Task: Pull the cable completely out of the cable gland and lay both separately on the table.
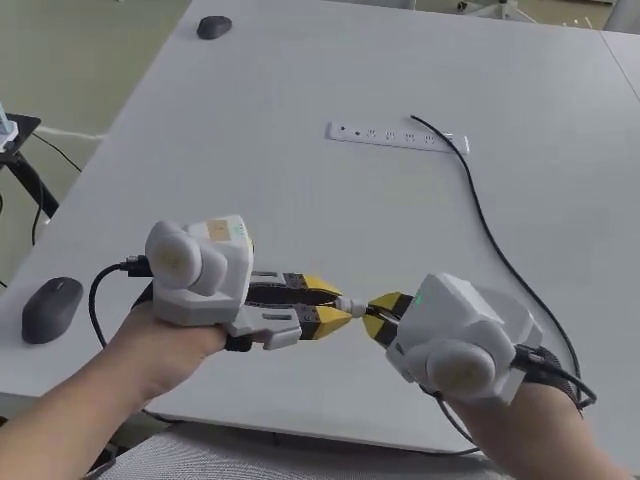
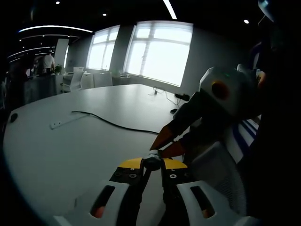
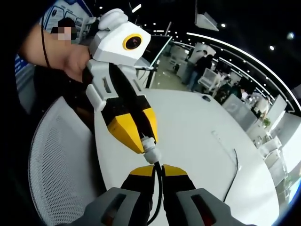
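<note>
White gland [image 3: 151, 150] in left tongs [image 2: 151, 165], cable [image 3: 158, 189] in right tongs [image 3: 158, 171].

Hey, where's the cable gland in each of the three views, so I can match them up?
Head view: gland low centre, between left gripper and right gripper.
Left gripper view: gland lower centre, at its jaws' tips.
Right gripper view: gland centre, above jaws pinching the cable.
Shared landmark: black cord lying beyond.

Open-plan office. Long white table [image 1: 300, 90], power strip [image 1: 395, 136], computer mouse [image 1: 52, 308]. Mesh chair [image 3: 56, 179], big windows [image 2: 162, 52].
</note>
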`<action>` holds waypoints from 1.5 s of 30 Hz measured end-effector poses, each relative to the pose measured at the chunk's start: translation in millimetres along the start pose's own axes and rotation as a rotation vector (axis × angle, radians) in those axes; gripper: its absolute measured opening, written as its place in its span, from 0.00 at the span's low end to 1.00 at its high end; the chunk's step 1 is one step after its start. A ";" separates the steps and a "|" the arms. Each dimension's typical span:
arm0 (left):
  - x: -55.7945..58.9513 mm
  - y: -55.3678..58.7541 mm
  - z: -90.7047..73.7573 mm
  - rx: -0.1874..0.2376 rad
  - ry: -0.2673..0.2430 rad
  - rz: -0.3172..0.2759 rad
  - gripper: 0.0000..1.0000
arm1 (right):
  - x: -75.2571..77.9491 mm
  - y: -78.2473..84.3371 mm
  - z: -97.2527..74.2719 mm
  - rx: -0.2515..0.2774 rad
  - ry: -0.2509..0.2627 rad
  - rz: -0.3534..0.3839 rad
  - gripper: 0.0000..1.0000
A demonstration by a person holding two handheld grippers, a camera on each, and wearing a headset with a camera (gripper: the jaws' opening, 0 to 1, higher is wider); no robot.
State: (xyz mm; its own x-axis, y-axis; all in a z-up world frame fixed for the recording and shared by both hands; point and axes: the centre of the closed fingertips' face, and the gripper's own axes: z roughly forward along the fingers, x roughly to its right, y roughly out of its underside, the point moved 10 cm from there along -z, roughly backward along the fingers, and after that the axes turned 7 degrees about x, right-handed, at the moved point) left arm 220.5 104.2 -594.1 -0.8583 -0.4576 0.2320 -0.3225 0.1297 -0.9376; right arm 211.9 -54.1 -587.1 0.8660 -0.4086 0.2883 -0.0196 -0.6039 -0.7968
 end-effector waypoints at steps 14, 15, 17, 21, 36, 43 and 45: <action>-3.6 -2.5 -1.1 0.004 -0.010 0.005 0.15 | 14.7 22.5 -1.6 -0.013 0.066 0.269 0.00; -3.5 -2.4 -0.9 0.005 -0.010 0.006 0.15 | 15.8 24.2 -1.4 -0.011 0.067 0.285 0.00; -4.3 -2.4 -0.2 0.004 -0.011 0.007 0.15 | 17.9 30.3 -1.3 -0.010 0.075 0.358 0.00; -5.0 -2.4 0.8 0.001 -0.011 0.008 0.15 | 21.6 39.8 -1.8 -0.020 0.089 0.429 0.00; -7.1 -2.7 2.4 -0.001 -0.016 0.008 0.15 | 31.8 89.0 -2.9 -0.069 0.165 0.853 0.01; -6.3 -2.8 3.3 0.001 -0.018 0.004 0.15 | 33.6 104.5 -4.0 -0.070 0.199 0.986 0.01; -6.0 -2.8 3.7 0.001 -0.019 0.005 0.15 | 33.2 106.4 -4.1 -0.068 0.205 0.999 0.01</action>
State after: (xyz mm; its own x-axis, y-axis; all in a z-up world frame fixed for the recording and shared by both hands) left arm 228.1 103.3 -593.8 -0.8523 -0.4736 0.2221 -0.3175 0.1311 -0.9391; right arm 236.5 -134.7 -660.1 0.3361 -0.8523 -0.4007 -0.7197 0.0420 -0.6930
